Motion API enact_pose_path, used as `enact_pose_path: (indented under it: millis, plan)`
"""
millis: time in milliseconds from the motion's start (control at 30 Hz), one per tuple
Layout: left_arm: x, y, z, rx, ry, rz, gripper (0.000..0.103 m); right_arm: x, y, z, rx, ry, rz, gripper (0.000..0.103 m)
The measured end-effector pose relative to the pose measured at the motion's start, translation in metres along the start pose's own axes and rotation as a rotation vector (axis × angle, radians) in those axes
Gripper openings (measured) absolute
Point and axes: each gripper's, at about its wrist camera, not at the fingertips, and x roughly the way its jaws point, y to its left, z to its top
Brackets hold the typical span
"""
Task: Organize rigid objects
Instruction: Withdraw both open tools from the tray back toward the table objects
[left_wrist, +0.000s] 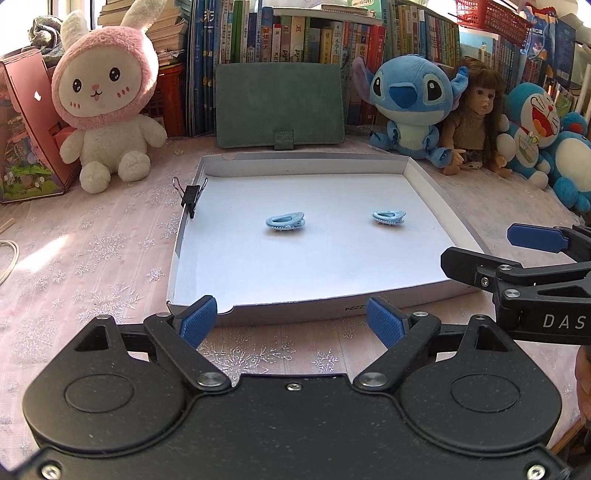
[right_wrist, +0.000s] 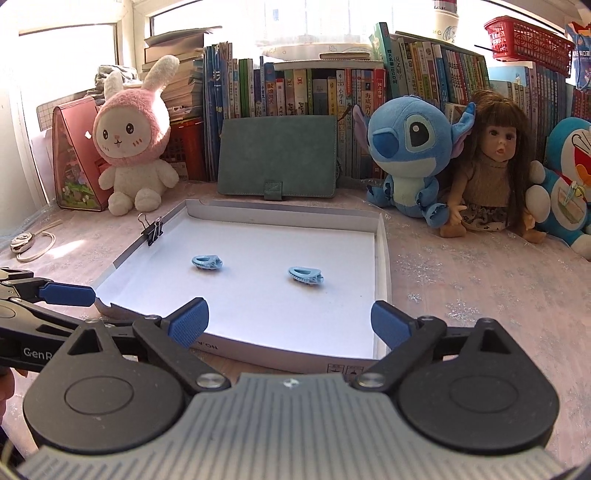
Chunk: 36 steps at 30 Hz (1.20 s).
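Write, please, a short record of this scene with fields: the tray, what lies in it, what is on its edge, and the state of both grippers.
tray: shallow white cardboard tray on the pink tablecloth
inside: two light blue hair clips, left clip and right clip, lying apart
edge: black binder clip clamped on the tray's left wall
left gripper: open, empty, at the tray's near edge
right gripper: open, empty, at the tray's near edge
behind: green case, plush toys, doll, books

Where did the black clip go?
The black binder clip is clamped on the left wall of the white tray, toward the back. The pink bunny sits just beyond it, and two blue hair clips lie inside the tray.
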Motion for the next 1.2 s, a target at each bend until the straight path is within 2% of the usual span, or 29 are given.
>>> enact_pose_path:
  millis: [367, 633, 767, 933, 1033, 1133, 1200]
  plan:
    - [-0.031, -0.005, -0.016, 0.003, -0.11, 0.016, 0.089, -0.023, 0.001, -0.015, 0.027, -0.075, -0.019, 0.103]
    - [-0.041, -0.002, -0.039, 0.012, -0.134, 0.015, 0.093, -0.03, 0.004, -0.031, 0.02, -0.096, -0.021, 0.103]
    - [-0.042, 0.003, -0.052, 0.01, -0.146, -0.008, 0.096, -0.029, 0.005, -0.043, 0.024, -0.103, -0.04, 0.103]
    - [-0.048, 0.011, -0.07, 0.0, -0.201, -0.044, 0.096, -0.029, 0.003, -0.057, 0.03, -0.11, -0.054, 0.103]
    - [-0.051, 0.013, -0.079, 0.01, -0.249, -0.023, 0.096, -0.031, 0.002, -0.067, 0.033, -0.117, -0.071, 0.103]
    - [-0.053, 0.013, -0.091, 0.009, -0.305, 0.062, 0.096, -0.033, 0.001, -0.076, 0.039, -0.117, -0.09, 0.103]
    - [-0.053, 0.016, -0.096, 0.002, -0.314, 0.083, 0.096, -0.035, 0.0, -0.082, 0.048, -0.116, -0.092, 0.103]
